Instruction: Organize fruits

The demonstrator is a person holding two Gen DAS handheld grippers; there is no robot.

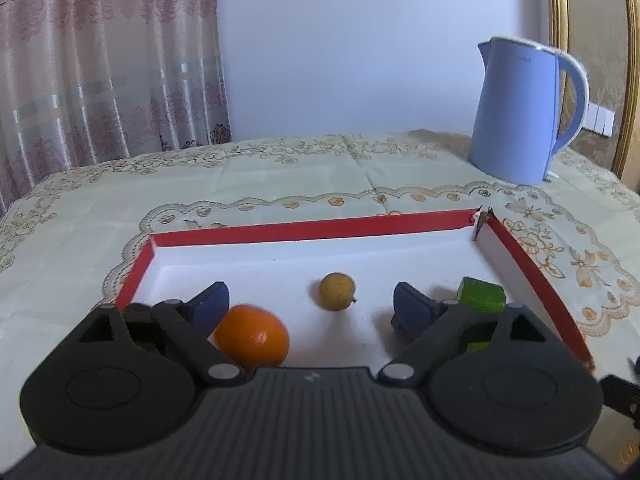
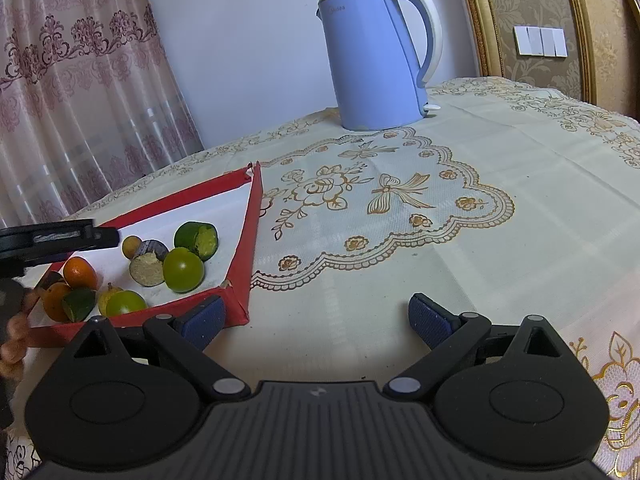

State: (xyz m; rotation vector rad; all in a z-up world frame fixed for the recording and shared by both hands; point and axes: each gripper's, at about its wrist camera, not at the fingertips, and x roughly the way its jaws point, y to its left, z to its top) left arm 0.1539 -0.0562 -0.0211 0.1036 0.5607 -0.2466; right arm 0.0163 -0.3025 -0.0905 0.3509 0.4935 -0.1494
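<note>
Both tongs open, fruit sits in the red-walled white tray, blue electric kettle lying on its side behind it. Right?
One thing is off: the blue electric kettle stands upright on the embroidered cream tablecloth, as the right wrist view shows. The rest holds: the left tongs and right tongs are open, and the fruit sits in the red-walled white tray.

A blue kettle [image 2: 376, 60] stands on the embroidered tablecloth [image 2: 500, 208] beside patterned curtains [image 1: 104, 60].
</note>
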